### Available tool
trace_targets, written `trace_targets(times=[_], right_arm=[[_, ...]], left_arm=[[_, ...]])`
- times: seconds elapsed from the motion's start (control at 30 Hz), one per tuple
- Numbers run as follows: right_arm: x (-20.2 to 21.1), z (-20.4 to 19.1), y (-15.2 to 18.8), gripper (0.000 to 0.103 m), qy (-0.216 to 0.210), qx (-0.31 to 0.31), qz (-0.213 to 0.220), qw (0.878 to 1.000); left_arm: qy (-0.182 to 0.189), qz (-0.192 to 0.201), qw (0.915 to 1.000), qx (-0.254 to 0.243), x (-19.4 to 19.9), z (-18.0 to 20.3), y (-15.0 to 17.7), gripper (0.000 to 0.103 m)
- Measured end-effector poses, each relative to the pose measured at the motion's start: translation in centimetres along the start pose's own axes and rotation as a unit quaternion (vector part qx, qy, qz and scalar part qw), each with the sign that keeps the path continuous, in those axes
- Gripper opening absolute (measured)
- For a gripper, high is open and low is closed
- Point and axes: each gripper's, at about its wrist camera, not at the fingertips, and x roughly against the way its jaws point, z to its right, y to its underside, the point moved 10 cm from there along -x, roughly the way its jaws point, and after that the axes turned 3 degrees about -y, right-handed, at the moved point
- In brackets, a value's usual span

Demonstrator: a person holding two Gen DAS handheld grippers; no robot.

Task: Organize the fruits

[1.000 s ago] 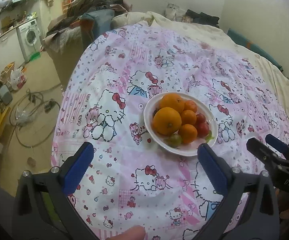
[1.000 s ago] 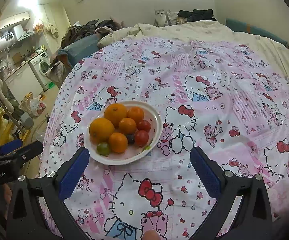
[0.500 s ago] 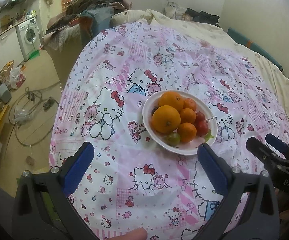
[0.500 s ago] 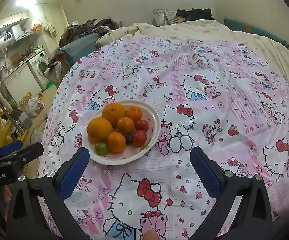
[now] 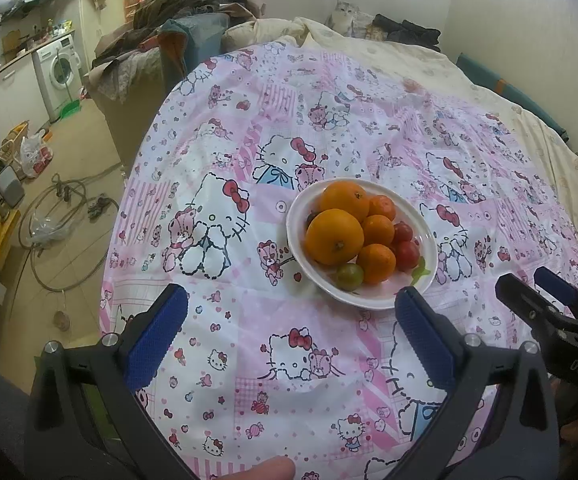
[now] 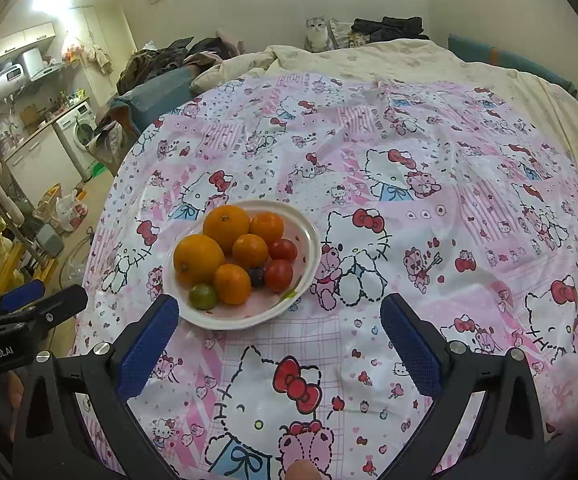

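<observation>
The fruits [image 6: 237, 256] are seen heaped together in a white plate [image 6: 313, 240] resting on a pink cartoon-print cloth [image 6: 429, 208] spread over a bed: two large oranges at the far and left side, three smaller orange ones in the middle, two red tomatoes to the right, a small dark fruit among them, and a green one at the near edge. No fruit is seen loose on the cloth, so a gathered pile is shown; whether sorting is over or yet to be done cannot be settled. The left gripper [image 5: 289, 340] is held near the plate's left, fingers spread wide with nothing between them; the right gripper [image 6: 279, 344] is held near its right, likewise wide and empty. Trouble is judged likeliest from the soft bedding: the plate could be tipped by a press on its rim, and round fruit could be rolled off the heap if a lower piece is nudged.
</observation>
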Motion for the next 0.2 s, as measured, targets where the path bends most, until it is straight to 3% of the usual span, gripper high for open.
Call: trace_targets(times=[0.2], right_arm=[[0.11, -0.06, 0.03, 0.103, 0.001, 0.002, 0.001, 1.000]], left_arm=[[-0.005, 0.000, 1.0000, -0.001, -0.21, -0.04, 0.08, 0.102]])
